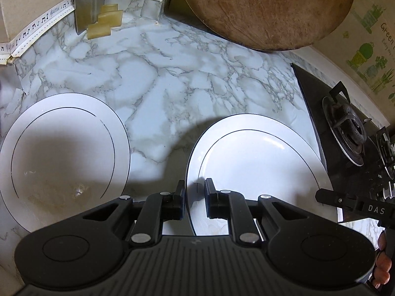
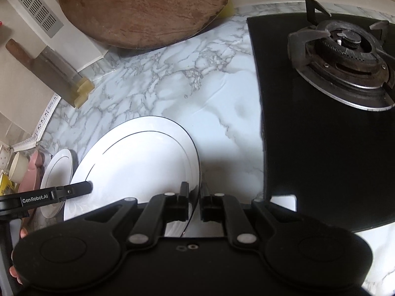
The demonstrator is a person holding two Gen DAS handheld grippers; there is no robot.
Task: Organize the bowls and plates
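The white plate with a thin black ring sits between my two grippers, its far part over the marble-patterned surface; I cannot tell whether it rests flat or is raised a little. My left gripper has its fingers narrowed on either side of the plate's left rim, one finger outside and one over the plate, so it looks to be clamped on that edge. My right gripper straddles the opposite rim of the same plate in the same way, narrow, with the edge running between the pads.

To the left lies a second plate of the same pattern, flat on the surface and apart from the one I hold, with a smear of residue near its near side. Beyond it, at the edge of the right wrist view, are a cream cup and something pink.

Farther back a round wooden board leans against the wall, and a cleaver stands in a small holder. A black gas hob lies just right of the plate.
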